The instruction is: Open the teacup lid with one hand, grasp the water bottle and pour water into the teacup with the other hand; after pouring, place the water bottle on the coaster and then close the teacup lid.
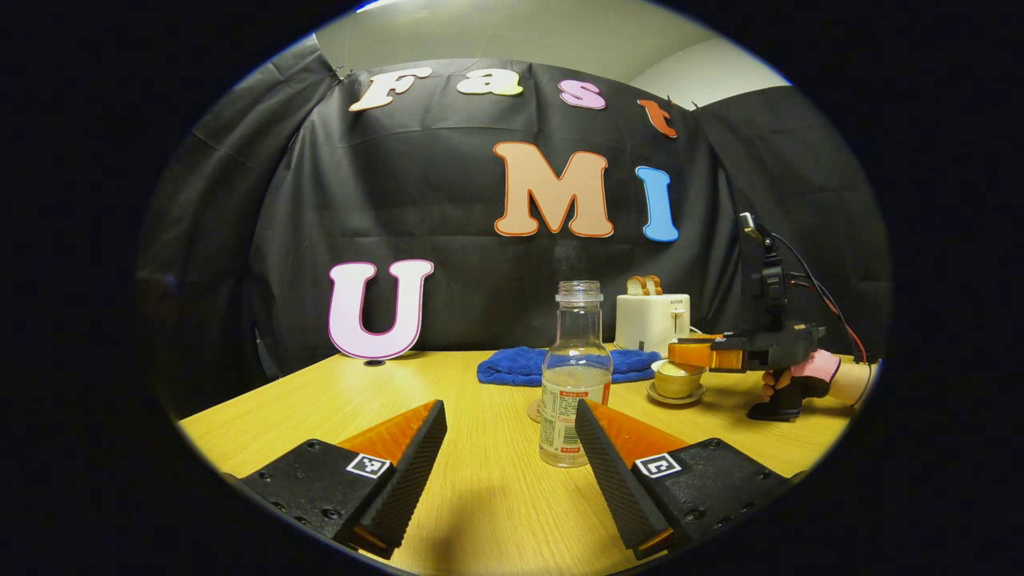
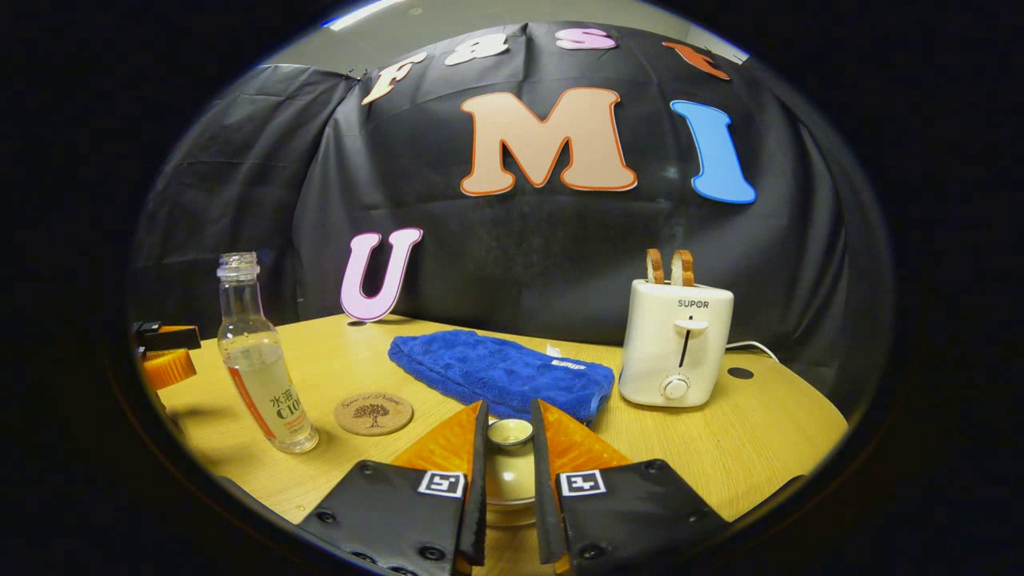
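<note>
Roughly centre on the desk (image 1: pixel 480 496) stands the water bottle (image 1: pixel 574 376): clear, uncapped, about half full. Judged light but top-open, so it should stay upright until over the cup; smooth wall, likely slippery, best taken at the labelled lower body. My left hand-held gripper (image 1: pixel 510 448) is spread wide, the bottle just ahead between its fingers, not touched. Blue towel (image 2: pixel 500 370) and toaster (image 2: pixel 676 344) sit behind. The coaster (image 2: pixel 373 413) lies just beside the bottle. The teacup (image 2: pixel 509 480) stands on its saucer, lid on. My right hand-held gripper (image 2: pixel 509 452) is narrowed around the lid knob (image 2: pixel 510 433); contact I cannot tell. Glazed ceramic, I judge: brittle, slick; pinch the knob and lift straight.
</note>
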`<state>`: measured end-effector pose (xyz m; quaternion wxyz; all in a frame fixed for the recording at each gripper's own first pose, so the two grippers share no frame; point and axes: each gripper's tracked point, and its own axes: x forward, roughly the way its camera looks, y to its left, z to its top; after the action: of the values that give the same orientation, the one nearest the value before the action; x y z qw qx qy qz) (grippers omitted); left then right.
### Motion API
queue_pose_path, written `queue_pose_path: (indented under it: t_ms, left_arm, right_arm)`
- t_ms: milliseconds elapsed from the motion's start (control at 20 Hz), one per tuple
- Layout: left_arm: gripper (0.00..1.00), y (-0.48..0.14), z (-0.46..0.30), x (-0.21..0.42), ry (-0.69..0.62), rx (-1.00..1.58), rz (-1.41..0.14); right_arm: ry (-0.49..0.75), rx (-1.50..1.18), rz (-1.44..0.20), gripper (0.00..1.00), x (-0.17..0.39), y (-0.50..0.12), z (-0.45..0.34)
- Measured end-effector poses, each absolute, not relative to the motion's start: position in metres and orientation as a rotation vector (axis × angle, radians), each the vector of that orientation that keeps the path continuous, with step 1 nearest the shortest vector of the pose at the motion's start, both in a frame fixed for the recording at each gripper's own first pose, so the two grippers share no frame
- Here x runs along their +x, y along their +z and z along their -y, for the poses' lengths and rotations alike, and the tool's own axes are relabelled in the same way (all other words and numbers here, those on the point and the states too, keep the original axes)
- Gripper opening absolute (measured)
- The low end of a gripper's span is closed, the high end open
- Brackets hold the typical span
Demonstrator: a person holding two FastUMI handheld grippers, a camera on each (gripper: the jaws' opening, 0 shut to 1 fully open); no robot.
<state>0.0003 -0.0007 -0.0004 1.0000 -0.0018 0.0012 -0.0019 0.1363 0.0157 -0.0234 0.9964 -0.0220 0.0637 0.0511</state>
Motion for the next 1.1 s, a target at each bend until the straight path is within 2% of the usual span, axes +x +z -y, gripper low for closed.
queue_pose_path:
  t_ms: [600,1100]
  left_arm:
    - [0.95,0.0,0.023,0.008,-0.113,-0.008,-0.006]
    - [0.95,-0.003,0.043,0.039,-0.158,-0.008,-0.02]
  right_arm:
    - [0.05,-0.005,-0.039,0.29,0.113,-0.008,-0.002]
    - [-0.036,-0.003,-0.004,0.28,0.043,0.0,0.019]
